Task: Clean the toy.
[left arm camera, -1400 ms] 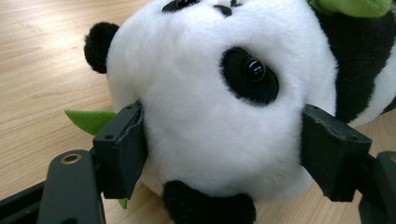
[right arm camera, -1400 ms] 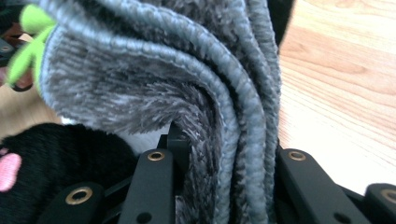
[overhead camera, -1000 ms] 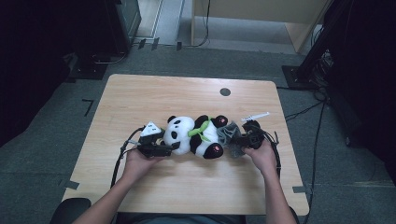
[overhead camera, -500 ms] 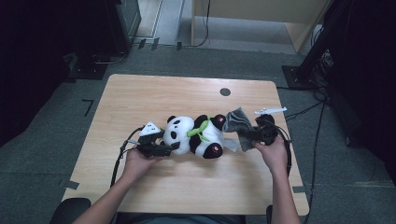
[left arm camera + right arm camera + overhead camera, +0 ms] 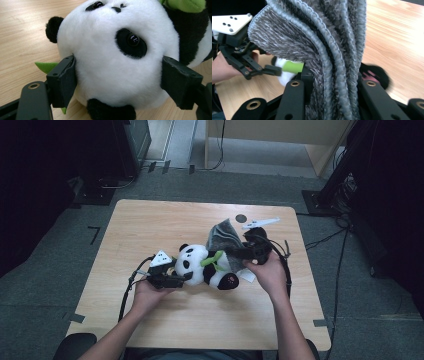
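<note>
The panda plush (image 5: 207,265) lies on its side near the middle of the tabletop (image 5: 150,220), its long axis running across it, head toward the left hand-held gripper (image 5: 176,279) and feet toward the right hand-held gripper (image 5: 239,254). In the left gripper view, the 2 jaws press on either side of the panda's white head (image 5: 112,57), pinning it to the wood. The right hand-held gripper is clamped on a bunched grey cloth (image 5: 324,50), which stands up from the jaws above the panda's lower body; in the high view the cloth (image 5: 225,235) rises just behind the panda's belly.

What the coming move seems to turn on: the cloth sits above and slightly behind the panda, on the feet end, so the right hand is the nearer one to carry it along the panda's length toward the head, while the left hand anchors the toy. A green leaf (image 5: 212,260) on the panda's chest lies between the 2 hand-held grippers.
</note>
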Tool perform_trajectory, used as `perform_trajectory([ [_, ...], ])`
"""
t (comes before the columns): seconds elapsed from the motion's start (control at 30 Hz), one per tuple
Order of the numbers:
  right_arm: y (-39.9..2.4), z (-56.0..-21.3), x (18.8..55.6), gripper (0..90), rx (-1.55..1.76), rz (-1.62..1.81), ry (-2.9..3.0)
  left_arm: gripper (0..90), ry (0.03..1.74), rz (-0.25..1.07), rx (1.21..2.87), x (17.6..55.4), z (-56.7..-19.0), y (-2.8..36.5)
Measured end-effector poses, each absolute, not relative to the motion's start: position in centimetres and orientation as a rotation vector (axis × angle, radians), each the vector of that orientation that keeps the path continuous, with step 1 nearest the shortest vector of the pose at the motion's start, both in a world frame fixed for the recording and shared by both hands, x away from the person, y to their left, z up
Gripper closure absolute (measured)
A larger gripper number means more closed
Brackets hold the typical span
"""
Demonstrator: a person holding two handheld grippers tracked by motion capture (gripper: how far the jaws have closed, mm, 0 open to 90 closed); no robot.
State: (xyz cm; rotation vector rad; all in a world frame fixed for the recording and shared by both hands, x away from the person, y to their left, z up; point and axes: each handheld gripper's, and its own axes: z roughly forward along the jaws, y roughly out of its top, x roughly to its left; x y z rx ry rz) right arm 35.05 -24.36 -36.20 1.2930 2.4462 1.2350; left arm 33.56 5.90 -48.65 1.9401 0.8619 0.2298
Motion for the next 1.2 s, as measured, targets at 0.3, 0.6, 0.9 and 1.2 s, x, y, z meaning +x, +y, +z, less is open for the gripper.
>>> perform_trajectory([
  [0.3, -18.0, -37.7, 37.1, 67.2, 1.143, 1.148, 2.602, 20.5, 0.857, 0.249, 1.928, 33.5, -48.6, 5.9],
  [0.6, -16.3, -39.2, 38.0, 46.8, 1.064, 1.063, 2.616, 20.5, 0.845, 0.257, 1.923, 33.5, -48.8, 5.9],
  [0.9, -16.5, -38.0, 36.9, 70.8, 1.037, 1.11, 2.575, 22.2, 0.843, 0.266, 1.923, 33.5, -48.8, 5.9],
  [1.2, -13.1, -40.3, 37.2, 73.1, 1.091, 1.152, 2.716, 23.0, 0.86, 0.282, 1.919, 33.2, -49.0, 5.8],
])
